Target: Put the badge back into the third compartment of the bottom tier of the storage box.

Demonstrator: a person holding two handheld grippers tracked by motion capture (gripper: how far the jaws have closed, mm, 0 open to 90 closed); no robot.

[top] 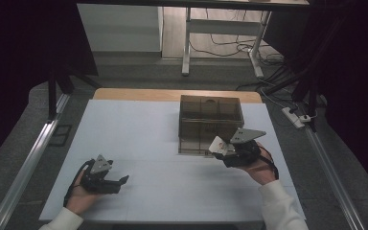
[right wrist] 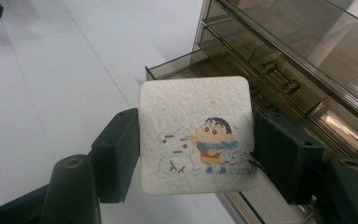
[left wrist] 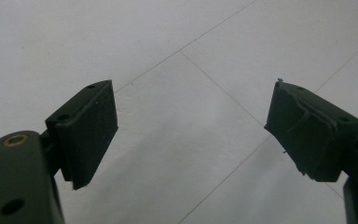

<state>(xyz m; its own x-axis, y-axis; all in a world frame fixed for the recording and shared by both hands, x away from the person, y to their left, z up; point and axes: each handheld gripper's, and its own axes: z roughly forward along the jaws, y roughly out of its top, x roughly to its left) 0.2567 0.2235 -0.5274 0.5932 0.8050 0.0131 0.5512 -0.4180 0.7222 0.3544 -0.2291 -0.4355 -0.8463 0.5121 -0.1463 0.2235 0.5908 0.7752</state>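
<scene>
1. Your right gripper point(top: 220, 149) is clamped on a square cartoon coaster point(right wrist: 196, 135), one jaw on each side edge; the coaster hangs in the air just in front of the smoked-plastic drawer organiser point(top: 211, 122).
2. One lower drawer point(right wrist: 172, 71) stands pulled out, apparently the target.
3. Your left gripper point(top: 120, 182) rests on the white table cover point(top: 139, 129), well apart, jaws spread wide with nothing between them.
4. Risk: the edge-on grip is narrow, so a nudge against the drawer wall could twist the coaster loose.
5. Risk: pushing into the light organiser one-handed may slide it backward.
6. Risk: releasing too high may leave the coaster propped on the drawer rim.
</scene>
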